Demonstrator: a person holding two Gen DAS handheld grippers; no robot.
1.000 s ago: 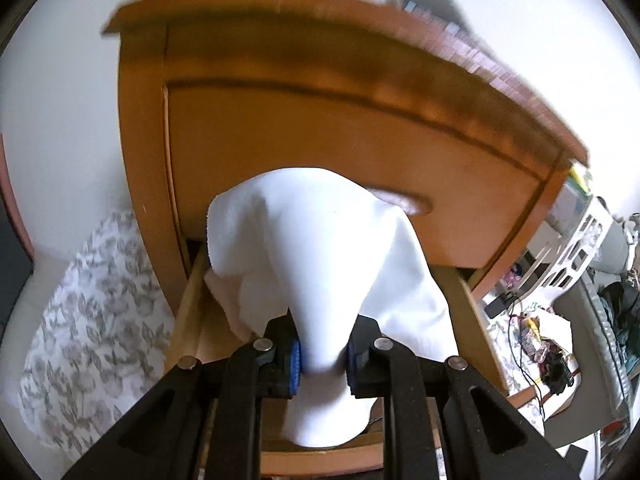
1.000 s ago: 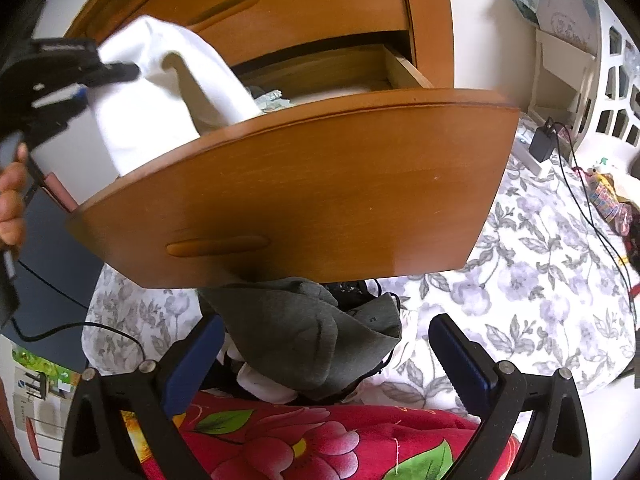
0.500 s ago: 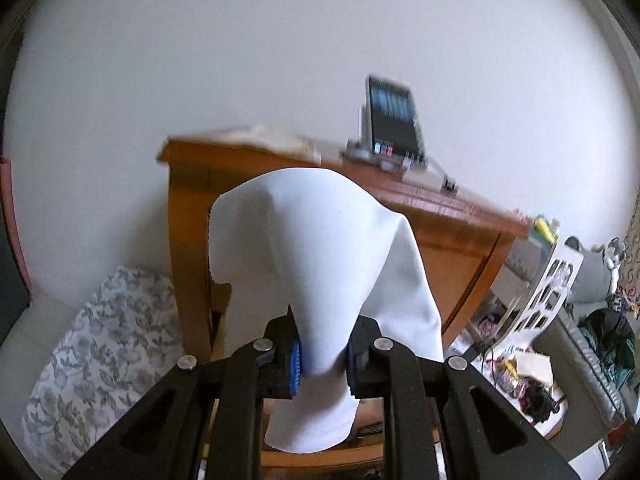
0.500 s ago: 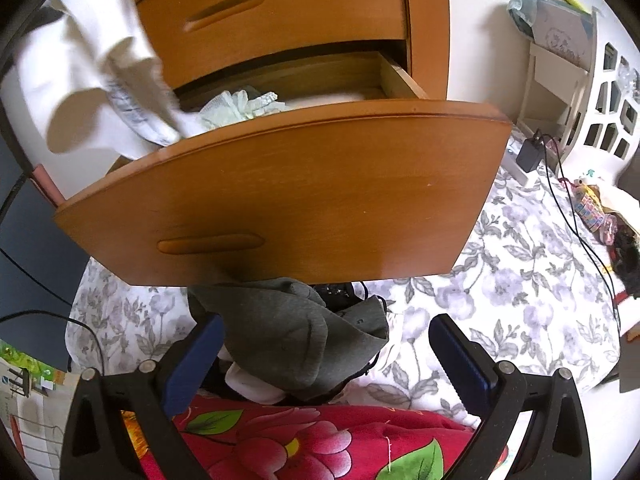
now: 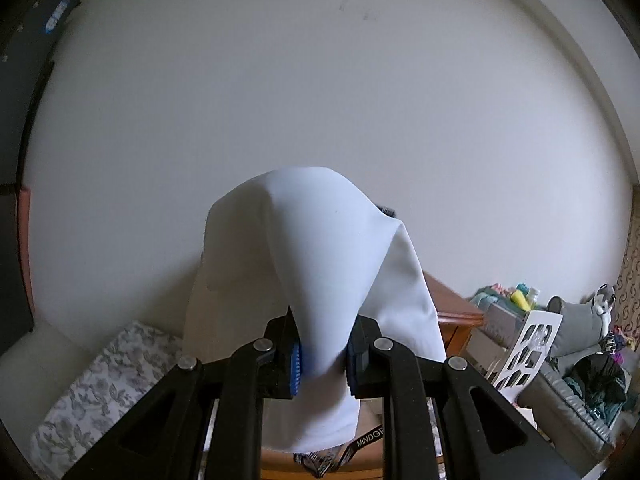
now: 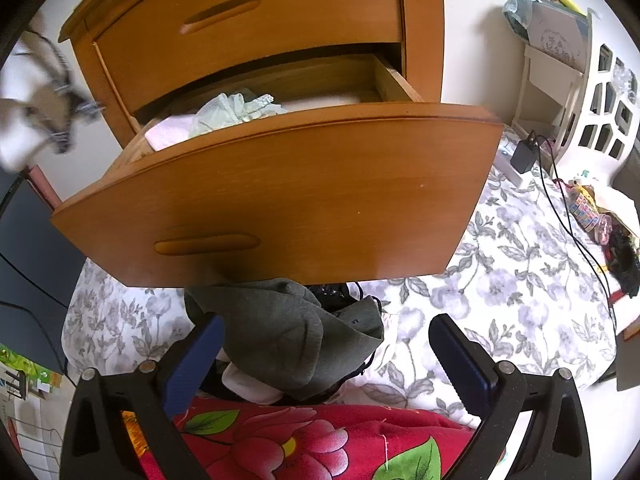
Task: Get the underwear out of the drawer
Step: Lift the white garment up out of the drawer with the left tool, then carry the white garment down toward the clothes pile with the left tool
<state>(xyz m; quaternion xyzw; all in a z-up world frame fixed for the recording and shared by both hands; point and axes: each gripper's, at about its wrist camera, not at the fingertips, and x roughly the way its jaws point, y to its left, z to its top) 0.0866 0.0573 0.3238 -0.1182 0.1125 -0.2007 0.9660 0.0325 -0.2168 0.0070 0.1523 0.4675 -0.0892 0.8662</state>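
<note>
My left gripper [image 5: 322,360] is shut on white underwear [image 5: 316,264], which drapes over both fingers and hangs in front of the pale wall. In the right wrist view the same white underwear [image 6: 24,120] shows blurred at the far left, well clear of the open wooden drawer [image 6: 280,200]. Pale green lace and pink garments [image 6: 228,110] lie inside that drawer. My right gripper [image 6: 326,344] is open, pointing down over a grey garment [image 6: 288,336] below the drawer front, and touches nothing.
The wooden dresser [image 6: 260,20] has its upper drawer closed. A floral bedsheet [image 6: 500,280] spreads to the right, with a charger and cable [image 6: 524,156]. A red flowered blanket [image 6: 300,440] lies nearest. A white shelf unit [image 6: 592,100] stands far right.
My left gripper has risen with the white underwear, from the drawer opening up past the dresser top to the bare wall. The underwear left the drawer. The right gripper stayed put.
</note>
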